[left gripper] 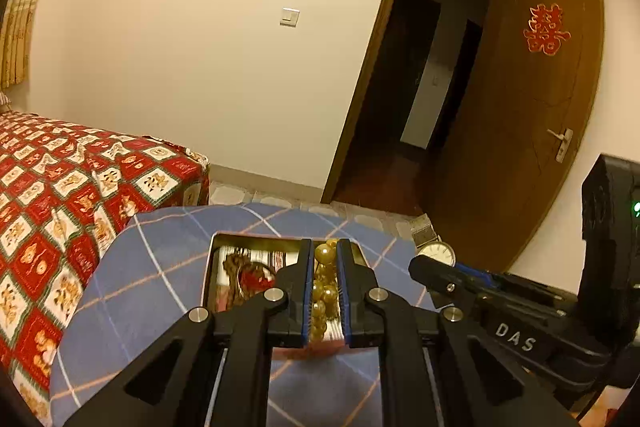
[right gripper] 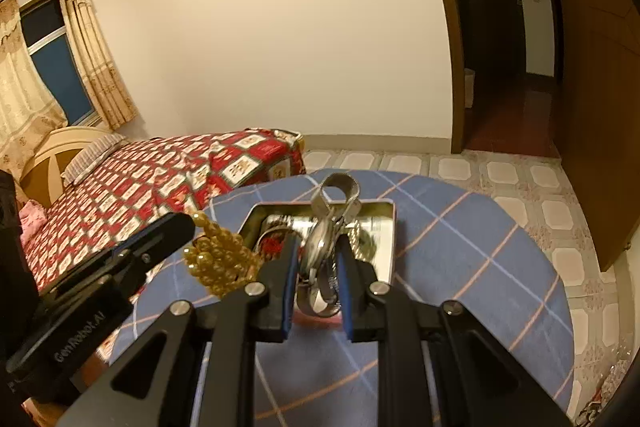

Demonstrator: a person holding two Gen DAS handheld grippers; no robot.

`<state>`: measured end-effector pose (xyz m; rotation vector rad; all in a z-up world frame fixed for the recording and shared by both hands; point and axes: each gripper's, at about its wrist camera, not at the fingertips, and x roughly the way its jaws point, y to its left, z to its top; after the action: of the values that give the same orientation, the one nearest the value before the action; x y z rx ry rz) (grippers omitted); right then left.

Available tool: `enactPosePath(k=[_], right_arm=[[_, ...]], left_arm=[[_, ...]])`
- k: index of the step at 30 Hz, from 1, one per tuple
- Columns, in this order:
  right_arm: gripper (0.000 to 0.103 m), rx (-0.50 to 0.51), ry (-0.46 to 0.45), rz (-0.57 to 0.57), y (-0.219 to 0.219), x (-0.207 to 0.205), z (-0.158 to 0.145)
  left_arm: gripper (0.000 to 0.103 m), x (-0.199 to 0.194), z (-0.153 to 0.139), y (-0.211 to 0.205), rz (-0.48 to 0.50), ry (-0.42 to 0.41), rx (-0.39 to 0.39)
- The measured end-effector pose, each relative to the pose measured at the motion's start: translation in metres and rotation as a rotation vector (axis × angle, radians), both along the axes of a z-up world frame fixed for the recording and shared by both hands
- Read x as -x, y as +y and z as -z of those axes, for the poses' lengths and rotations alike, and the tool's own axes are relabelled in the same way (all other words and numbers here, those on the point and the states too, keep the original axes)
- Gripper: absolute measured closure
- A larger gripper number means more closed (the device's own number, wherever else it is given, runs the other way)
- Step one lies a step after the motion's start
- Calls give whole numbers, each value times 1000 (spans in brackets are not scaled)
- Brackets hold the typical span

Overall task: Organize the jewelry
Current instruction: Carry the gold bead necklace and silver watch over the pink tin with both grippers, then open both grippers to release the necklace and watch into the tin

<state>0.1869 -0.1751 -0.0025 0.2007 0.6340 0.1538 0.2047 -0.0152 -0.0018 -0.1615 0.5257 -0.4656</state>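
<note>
A metal jewelry box [left gripper: 214, 269] [right gripper: 387, 227] sits open on a round table with a blue plaid cloth [left gripper: 160, 267] [right gripper: 460, 247]. My left gripper [left gripper: 324, 247] is shut on a string of amber beads [left gripper: 322, 291], held over the box's right part; the beads also show in the right wrist view [right gripper: 218, 259]. My right gripper [right gripper: 318, 247] is shut on a silver wristwatch [right gripper: 320, 243], its band [right gripper: 340, 189] looping up above the box. The watch face shows in the left wrist view [left gripper: 438, 253]. Red and brown pieces [left gripper: 250, 273] lie inside the box.
A bed with a red patterned cover [left gripper: 60, 187] [right gripper: 160, 179] stands left of the table. A tiled floor [right gripper: 520, 179] lies beyond. An open brown door [left gripper: 532, 107] and dark doorway [left gripper: 420, 87] are to the right. Curtains [right gripper: 24, 87] hang at the far left.
</note>
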Motion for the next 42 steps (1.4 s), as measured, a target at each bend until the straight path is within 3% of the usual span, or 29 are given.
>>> enactPosePath(k=[7,18,34,40,41,42], right_arm=[[82,-5,49,19,-3,-37,25],[82,27,144,23,-10,-81,63],[80,91,183,6,-4,-107,86],[52,90,181,-8,-9,-101,83],[45,78,173,0,-11,-98,80],[41,61,158,10,-13,-94,75]], left_arm=[[93,-37,12,-5,-18,30,-3],[93,-87,62,-21,-34,138,-60],[92,-111,101,-32,-81,193,-148],[91,-107,90,-35,-85,211,-192],[89,-104,85,-33,-92,209,-195],[78,-103,83,-31,-98,208,-196]])
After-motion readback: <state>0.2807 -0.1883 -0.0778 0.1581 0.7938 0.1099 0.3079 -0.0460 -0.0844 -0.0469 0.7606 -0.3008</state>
